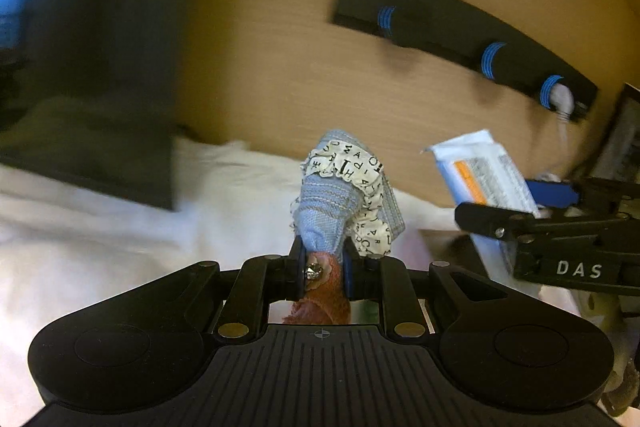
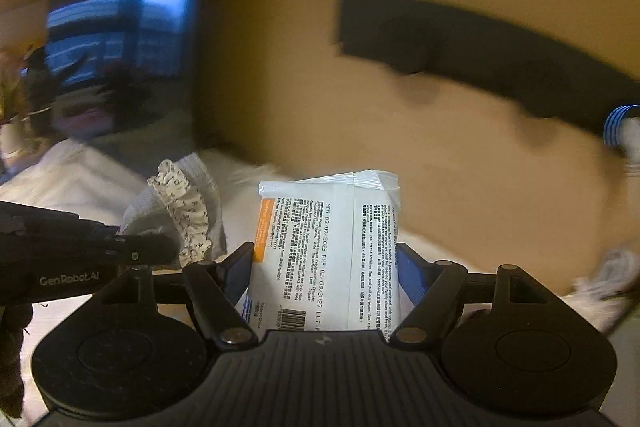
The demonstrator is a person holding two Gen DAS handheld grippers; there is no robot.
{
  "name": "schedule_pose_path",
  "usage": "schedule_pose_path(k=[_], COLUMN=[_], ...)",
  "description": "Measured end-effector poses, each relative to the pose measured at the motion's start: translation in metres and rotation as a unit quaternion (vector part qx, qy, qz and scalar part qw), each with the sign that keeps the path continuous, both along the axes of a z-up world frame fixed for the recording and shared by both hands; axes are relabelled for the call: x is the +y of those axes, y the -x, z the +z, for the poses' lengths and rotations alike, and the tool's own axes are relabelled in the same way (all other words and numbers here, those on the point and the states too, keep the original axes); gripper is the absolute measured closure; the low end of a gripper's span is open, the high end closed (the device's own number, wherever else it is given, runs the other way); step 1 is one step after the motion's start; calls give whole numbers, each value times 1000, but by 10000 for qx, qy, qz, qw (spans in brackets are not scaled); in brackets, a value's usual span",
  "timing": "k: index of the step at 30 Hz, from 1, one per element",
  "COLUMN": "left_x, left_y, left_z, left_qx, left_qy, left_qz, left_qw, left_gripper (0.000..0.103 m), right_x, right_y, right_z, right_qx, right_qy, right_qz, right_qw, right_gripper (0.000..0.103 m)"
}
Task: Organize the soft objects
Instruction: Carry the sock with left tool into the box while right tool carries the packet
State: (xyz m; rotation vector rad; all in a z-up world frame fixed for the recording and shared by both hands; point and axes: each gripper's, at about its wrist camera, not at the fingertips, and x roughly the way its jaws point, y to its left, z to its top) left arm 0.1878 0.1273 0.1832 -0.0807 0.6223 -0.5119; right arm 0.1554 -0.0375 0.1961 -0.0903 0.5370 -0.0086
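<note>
Left wrist view: the left hand-held gripper pinches a limp blue sock with a letter-print frill, nearly closed, light and floppy. The right hand-held gripper clamps a squashy wet-wipes packet across its slippery film, over the white bed.

We see a blue-grey fabric piece with cream, letter-printed ruffle trim, bunched and standing up above the white bedding. Right of it a white wipes packet with an orange stripe stands upright, also above the bedding.
</note>
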Motion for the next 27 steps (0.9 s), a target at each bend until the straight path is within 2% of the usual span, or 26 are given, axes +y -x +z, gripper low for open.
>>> schedule_pose_path(k=[4, 8, 15, 18, 20, 22, 24, 25, 27], left_x=[-40, -84, -167, -204, -229, -251, -268, -273, -274], left_y=[-2, -6, -16, -33, -50, -62, -65, -65, -65], left_z=[-2, -11, -40, -58, -81, -112, -137, -146, -153], left_qx=[76, 266, 842, 1292, 1887, 2245, 2279, 2221, 2076], left_qy=[-30, 17, -31, 71, 65, -139, -633, -822, -766], left_qz=[-576, -1142, -1922, -2042, -2139, -2393, -2537, -2603, -2609], left_qw=[9983, 9931, 9777, 9703, 9584, 9445, 9379, 9360, 9397], left_gripper=[83, 83, 82, 81, 80, 78, 77, 77, 78], right_x=[-40, -79, -139, -163, -173, -181, -191, -197, -204], right_y=[14, 25, 41, 41, 39, 35, 32, 31, 34], right_z=[7, 12, 10, 3, -6, -15, -24, -28, -33], right_qx=[-79, -125, -65, 72, 207, 331, 448, 512, 615], right_qy=[39, 20, 18, -75, -120, -152, -209, -249, -315], right_qz=[-490, -961, -1558, -1711, -1797, -1864, -1963, -2014, -2088], right_qw=[9988, 9953, 9878, 9852, 9834, 9818, 9793, 9779, 9755], right_gripper=[29, 29, 29, 29, 29, 29, 29, 29, 29])
